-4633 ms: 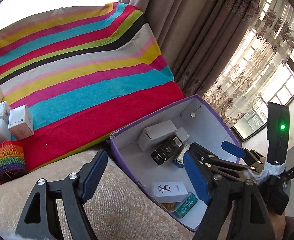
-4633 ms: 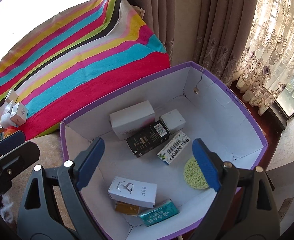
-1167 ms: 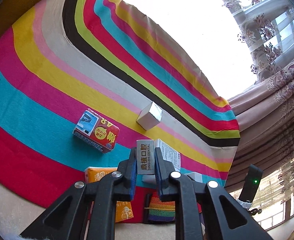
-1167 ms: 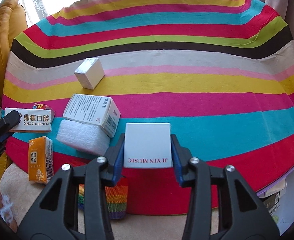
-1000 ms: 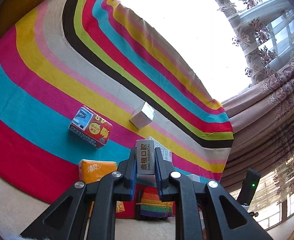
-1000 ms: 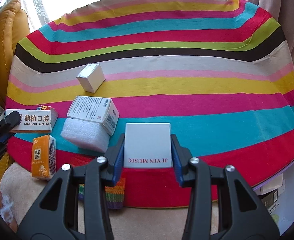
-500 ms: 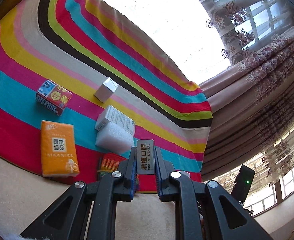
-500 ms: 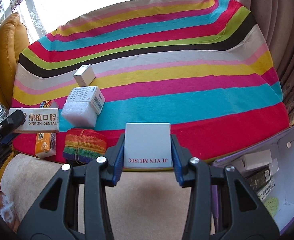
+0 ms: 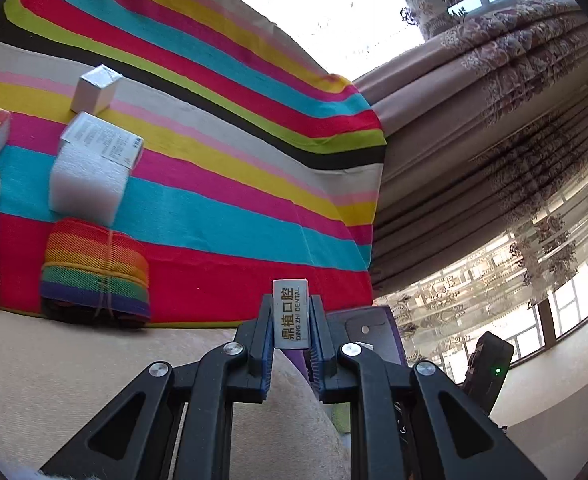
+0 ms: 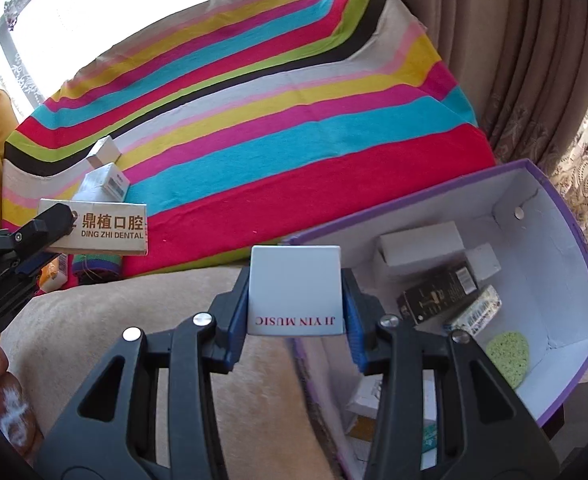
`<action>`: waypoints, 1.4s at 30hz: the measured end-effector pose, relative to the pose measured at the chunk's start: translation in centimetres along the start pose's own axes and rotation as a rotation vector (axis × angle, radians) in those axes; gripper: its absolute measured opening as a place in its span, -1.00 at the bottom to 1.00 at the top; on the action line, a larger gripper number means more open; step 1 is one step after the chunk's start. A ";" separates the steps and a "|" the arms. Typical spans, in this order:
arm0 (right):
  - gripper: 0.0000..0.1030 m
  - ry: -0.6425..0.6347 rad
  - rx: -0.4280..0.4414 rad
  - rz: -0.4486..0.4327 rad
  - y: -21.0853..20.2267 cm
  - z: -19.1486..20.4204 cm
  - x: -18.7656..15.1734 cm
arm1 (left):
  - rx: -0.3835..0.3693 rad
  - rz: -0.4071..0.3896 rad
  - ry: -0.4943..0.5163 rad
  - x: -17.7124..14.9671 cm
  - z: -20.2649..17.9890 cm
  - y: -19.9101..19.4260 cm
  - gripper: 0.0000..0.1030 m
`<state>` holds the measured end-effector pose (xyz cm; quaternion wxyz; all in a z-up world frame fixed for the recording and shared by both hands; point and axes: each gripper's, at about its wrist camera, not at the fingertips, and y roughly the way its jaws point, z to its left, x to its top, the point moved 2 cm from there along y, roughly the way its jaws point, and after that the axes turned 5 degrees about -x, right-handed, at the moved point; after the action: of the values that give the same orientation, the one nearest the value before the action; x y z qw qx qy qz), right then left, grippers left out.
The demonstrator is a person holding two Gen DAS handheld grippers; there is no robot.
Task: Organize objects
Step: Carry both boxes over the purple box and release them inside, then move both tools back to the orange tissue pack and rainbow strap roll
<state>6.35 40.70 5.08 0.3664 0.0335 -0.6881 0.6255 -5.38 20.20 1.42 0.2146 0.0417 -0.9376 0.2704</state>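
Purple-rimmed and white inside, the cardboard box [image 10: 566,240] fills the right of the right wrist frame, its floor bare toward the lower right beside a green sponge [image 10: 508,356]. Our right claw [image 10: 294,320] is clenched on the white JI YIN MUSIC box [image 10: 294,284], held at the box's near left rim. Our left claw [image 9: 291,338] grips the narrow DING ZHI DENTAL carton [image 9: 291,314] end-on, its long axis running along the fingers, above the beige cushion [image 9: 93,364].
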 end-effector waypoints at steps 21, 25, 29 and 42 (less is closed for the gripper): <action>-0.05 0.136 -0.129 0.061 -1.0 -9.6 -2.1 | -0.013 0.262 0.134 -4.8 -6.9 9.4 -0.32; 0.22 0.132 -0.129 0.046 -1.3 -9.4 -1.9 | -0.020 0.241 0.096 -4.4 -6.3 8.7 -0.14; 0.36 0.122 -0.119 0.050 -1.2 -8.7 -2.0 | 0.024 0.204 0.062 -3.8 -5.2 7.5 -0.06; 0.45 0.033 -0.048 0.011 -2.2 -4.1 -1.5 | 0.209 0.089 -0.013 -2.0 -0.6 0.9 0.02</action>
<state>10.47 43.21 5.92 0.3749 0.0106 -0.6970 0.6111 -3.55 21.18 0.61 0.1907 0.0237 -0.9066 0.3758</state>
